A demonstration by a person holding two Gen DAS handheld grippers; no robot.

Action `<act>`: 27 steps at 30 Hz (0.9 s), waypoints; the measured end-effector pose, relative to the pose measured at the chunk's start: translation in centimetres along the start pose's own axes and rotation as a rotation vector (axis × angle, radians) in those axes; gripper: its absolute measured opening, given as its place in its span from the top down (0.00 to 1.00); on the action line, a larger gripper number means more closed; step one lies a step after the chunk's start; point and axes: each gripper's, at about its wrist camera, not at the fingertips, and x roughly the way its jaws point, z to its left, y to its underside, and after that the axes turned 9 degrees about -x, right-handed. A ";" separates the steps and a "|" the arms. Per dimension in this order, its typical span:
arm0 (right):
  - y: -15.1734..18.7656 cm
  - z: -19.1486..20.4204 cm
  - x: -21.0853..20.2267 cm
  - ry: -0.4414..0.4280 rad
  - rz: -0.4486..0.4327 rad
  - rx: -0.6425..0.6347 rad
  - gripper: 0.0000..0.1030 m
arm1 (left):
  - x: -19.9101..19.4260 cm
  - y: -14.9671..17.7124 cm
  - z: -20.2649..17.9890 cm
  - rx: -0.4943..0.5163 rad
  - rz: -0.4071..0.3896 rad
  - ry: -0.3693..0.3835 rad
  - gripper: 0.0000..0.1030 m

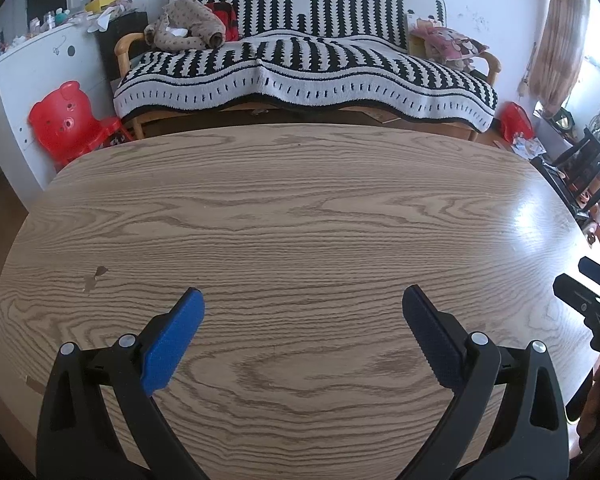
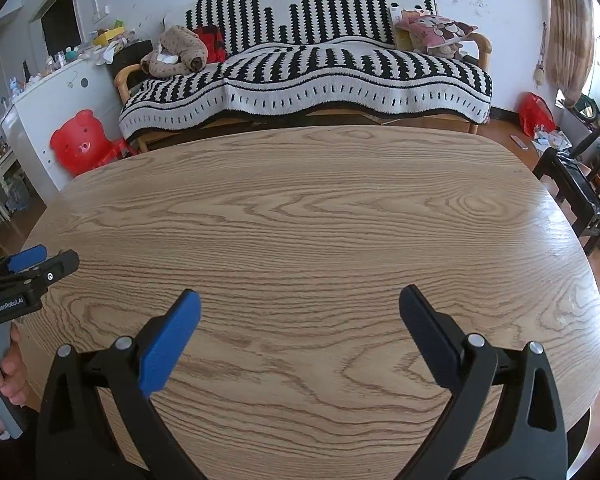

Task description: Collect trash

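Left wrist view only: the right gripper (image 1: 580,288) shows at the right edge as black parts beside the table (image 1: 300,208), plus a small brown stain (image 1: 95,276) on the wood at left. Right wrist view only: the left gripper (image 2: 39,264) shows at the left edge, one blue pad visible, with the person's left hand (image 2: 11,364) wrapped around its grey handle; black chair (image 2: 580,184) off the table's right side.

Both views: wood-grain table, striped sofa (image 1: 300,60) behind it, red bear chair (image 1: 71,120) on the floor at left, red bag (image 2: 536,114) on the floor at right.

Left gripper (image 1: 303,308) jaws spread wide, nothing between them, held above the table pointing at the sofa. Right gripper (image 2: 300,308) same: jaws wide apart, holding nothing, level over the table.

Trash: cannot tell which item it is; none visible on the table in either view.
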 end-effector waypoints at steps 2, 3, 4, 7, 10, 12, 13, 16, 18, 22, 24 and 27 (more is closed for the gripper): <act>0.0 0.0 0.0 -0.002 0.001 0.001 0.07 | 0.0 0.0 0.0 0.000 -0.001 -0.001 0.07; 0.0 0.0 0.0 -0.001 0.001 0.001 0.07 | 0.0 0.0 0.0 0.000 0.000 0.000 0.07; 0.0 0.0 0.0 -0.001 0.001 0.001 0.07 | 0.0 0.0 0.0 0.000 0.000 0.000 0.07; 0.1 0.0 0.0 -0.001 0.001 0.001 0.07 | -0.1 0.1 -0.1 0.000 0.002 0.002 0.07; 0.0 0.0 -0.1 -0.001 0.001 -0.001 0.07 | 0.0 0.3 -0.1 0.001 0.004 0.008 0.07; 0.0 0.0 0.0 -0.001 0.001 0.000 0.07 | 0.2 0.4 -0.1 0.001 0.005 0.009 0.07; 0.0 0.0 -0.1 -0.002 0.002 0.001 0.07 | 0.2 0.4 -0.1 0.001 0.005 0.009 0.07; 0.0 0.0 -0.1 -0.001 0.001 0.000 0.07 | 0.2 0.4 -0.1 0.001 0.007 0.008 0.07; 0.1 0.0 -0.1 -0.001 0.002 -0.001 0.07 | 0.2 0.4 -0.1 0.002 0.006 0.008 0.07; 0.0 0.0 -0.1 -0.001 0.001 0.000 0.07 | 0.2 0.4 -0.1 0.000 0.006 0.008 0.07; 0.0 0.0 -0.1 -0.001 0.002 0.000 0.07 | 0.3 0.5 0.0 0.000 0.008 0.010 0.07; 0.1 0.0 -0.1 -0.001 0.002 0.000 0.07 | 0.4 0.4 0.0 0.001 0.009 0.008 0.07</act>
